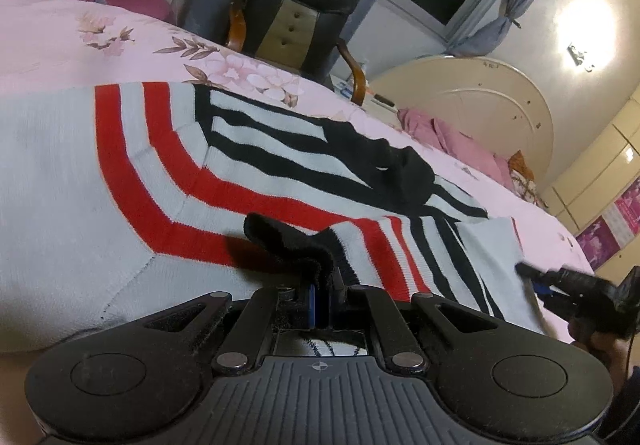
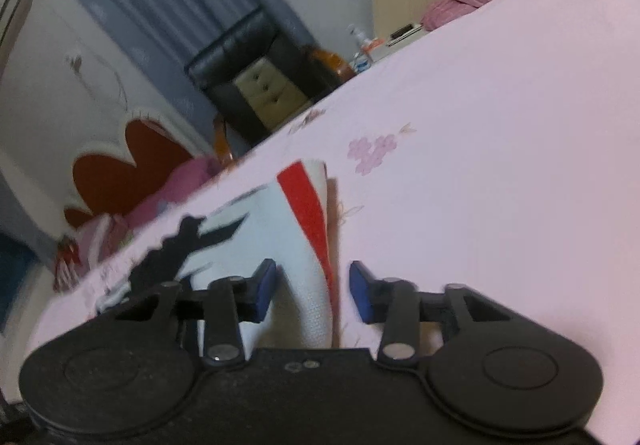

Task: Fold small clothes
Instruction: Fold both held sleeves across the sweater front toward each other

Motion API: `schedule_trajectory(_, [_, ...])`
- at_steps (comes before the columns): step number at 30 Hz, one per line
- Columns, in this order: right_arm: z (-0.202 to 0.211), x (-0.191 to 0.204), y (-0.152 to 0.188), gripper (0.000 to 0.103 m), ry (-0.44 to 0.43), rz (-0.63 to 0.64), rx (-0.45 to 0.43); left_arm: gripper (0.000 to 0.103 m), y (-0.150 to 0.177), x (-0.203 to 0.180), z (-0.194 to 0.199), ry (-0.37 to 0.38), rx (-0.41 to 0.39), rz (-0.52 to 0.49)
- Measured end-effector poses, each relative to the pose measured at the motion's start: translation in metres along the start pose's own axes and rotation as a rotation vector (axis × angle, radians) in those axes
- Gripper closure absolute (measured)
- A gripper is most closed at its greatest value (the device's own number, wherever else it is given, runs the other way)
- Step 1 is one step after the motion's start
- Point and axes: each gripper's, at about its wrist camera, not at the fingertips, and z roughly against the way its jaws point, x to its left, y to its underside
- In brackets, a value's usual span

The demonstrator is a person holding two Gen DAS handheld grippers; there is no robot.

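Note:
A white knit sweater [image 1: 120,185] with red and black stripes lies spread on the pink bed sheet [image 1: 60,37]. My left gripper [image 1: 322,285] is shut on the sweater's black ribbed cuff [image 1: 280,241], which bunches up just ahead of the jaws. My right gripper [image 1: 528,275] reaches the sweater's white corner at the right. In the right wrist view the right gripper [image 2: 312,285] has its blue pads [image 2: 264,285] apart. A folded white and red edge of the sweater [image 2: 296,245] stands between them, and the right pad is clear of the cloth. This view is blurred.
A black leather chair [image 1: 296,5] stands beside the bed's far edge, next to a small stand with a bottle [image 2: 362,57]. Crumpled pink cloth [image 1: 460,141] lies by the cream headboard [image 1: 480,93]. Bare flowered sheet [image 2: 480,165] stretches to the right.

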Motion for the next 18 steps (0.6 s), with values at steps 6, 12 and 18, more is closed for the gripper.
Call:
schedule_trajectory(6, [0.020,-0.014,0.005,0.094,-0.011,-0.030,-0.032,0.098,0.000,-0.014,-0.006,0.030,-0.033,-0.042])
schedule_trajectory(12, [0.026,-0.019,0.003,0.083,0.035,-0.059,-0.084,0.098,0.003,-0.010,-0.015,-0.020,-0.002,-0.052])
schedule_trajectory(18, [0.013,0.005,-0.017,0.091,0.034,0.111,-0.094,0.098,0.002,-0.014,-0.015,-0.035,-0.013,-0.071])
